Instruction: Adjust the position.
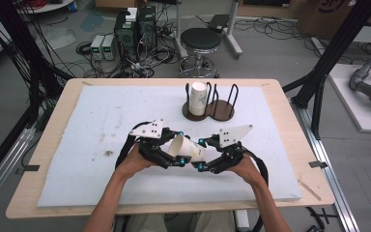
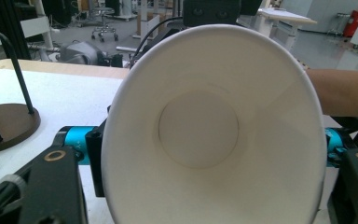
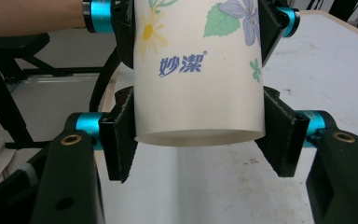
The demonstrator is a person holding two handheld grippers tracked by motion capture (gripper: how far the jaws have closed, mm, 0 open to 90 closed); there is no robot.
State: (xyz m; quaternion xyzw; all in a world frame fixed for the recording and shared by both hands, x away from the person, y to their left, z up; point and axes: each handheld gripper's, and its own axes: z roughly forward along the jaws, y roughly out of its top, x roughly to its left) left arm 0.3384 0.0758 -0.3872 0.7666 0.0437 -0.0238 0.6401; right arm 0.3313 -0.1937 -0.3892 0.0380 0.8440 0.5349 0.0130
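A flowered paper cup (image 1: pixel 189 148) lies on its side above the white mat, held between both grippers. My left gripper (image 1: pixel 181 149) is shut on the cup near its rim; in the left gripper view I look straight into the cup's white inside (image 2: pixel 200 130). My right gripper (image 1: pixel 201 154) is shut on the cup's base end, and in the right gripper view its pads press both sides of the printed wall (image 3: pixel 191 70). The left gripper's jaws clamp the same cup farther up in that view. A second cup (image 1: pixel 198 98) stands upright in a brown holder (image 1: pixel 221 112) behind.
The holder's black wire loops (image 1: pixel 232 94) rise at the back middle of the white mat (image 1: pixel 92 140), which covers a wooden table (image 1: pixel 58 121). Its base (image 2: pixel 9 123) appears at the left gripper view's left. A stool (image 1: pixel 200 41) and electronics stand on the floor beyond.
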